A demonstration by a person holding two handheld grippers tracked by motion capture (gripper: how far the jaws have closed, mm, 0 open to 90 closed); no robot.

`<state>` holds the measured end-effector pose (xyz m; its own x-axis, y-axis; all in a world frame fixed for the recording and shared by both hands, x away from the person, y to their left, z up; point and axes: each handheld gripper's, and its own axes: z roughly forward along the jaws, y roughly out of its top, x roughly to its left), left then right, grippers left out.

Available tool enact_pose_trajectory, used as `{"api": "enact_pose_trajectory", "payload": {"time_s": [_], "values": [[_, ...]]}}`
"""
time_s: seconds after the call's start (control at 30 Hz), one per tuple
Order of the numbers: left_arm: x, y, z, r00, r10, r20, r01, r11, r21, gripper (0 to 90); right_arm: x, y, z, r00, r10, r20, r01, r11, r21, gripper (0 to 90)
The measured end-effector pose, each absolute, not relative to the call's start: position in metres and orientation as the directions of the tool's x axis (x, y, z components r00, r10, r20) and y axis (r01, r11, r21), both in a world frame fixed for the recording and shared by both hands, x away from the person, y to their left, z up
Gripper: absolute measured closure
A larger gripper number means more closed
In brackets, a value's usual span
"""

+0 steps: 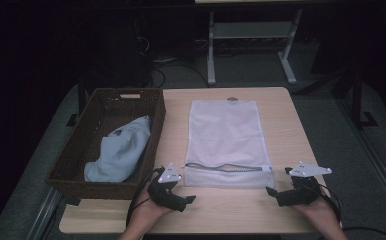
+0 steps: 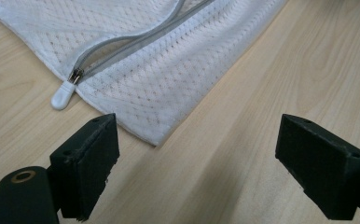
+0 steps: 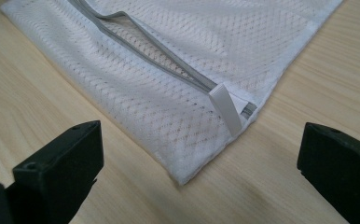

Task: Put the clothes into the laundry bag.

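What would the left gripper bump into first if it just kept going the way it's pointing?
Probably the near corner of the white mesh bag, just ahead of the open left gripper. Only bare table lies between them. The zipper pull sits slightly to one side.
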<state>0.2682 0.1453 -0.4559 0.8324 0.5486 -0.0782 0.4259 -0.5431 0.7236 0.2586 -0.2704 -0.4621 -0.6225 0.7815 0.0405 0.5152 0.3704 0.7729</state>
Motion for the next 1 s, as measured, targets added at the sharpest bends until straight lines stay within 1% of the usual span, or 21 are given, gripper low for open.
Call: {"api": "enact_pose_trajectory", "payload": {"time_s": [0.23, 0.47, 0.57, 1.0], "values": [[0.265, 0.146, -0.456, 0.837, 0.541, -0.079, 0.42, -0.545, 0.726, 13.1, 0.262, -0.271, -0.458, -0.62, 0.784, 0.033, 0.513, 0.373, 0.773, 0.0], [0.266, 0.147, -0.456, 0.837, 0.541, -0.087, 0.425, -0.54, 0.727, 13.1, 0.274, -0.271, -0.454, -0.614, 0.786, 0.071, 0.533, 0.346, 0.772, 0.0], [0.267, 0.147, -0.454, 0.835, 0.543, -0.087, 0.425, -0.536, 0.73, 13.1, 0.279, -0.27, -0.448, -0.618, 0.783, 0.072, 0.524, 0.342, 0.78, 3.8], [0.266, 0.147, -0.453, 0.837, 0.539, -0.088, 0.42, -0.532, 0.735, 13.1, 0.297, -0.264, -0.434, -0.61, 0.79, 0.054, 0.511, 0.341, 0.789, 5.1]]}}
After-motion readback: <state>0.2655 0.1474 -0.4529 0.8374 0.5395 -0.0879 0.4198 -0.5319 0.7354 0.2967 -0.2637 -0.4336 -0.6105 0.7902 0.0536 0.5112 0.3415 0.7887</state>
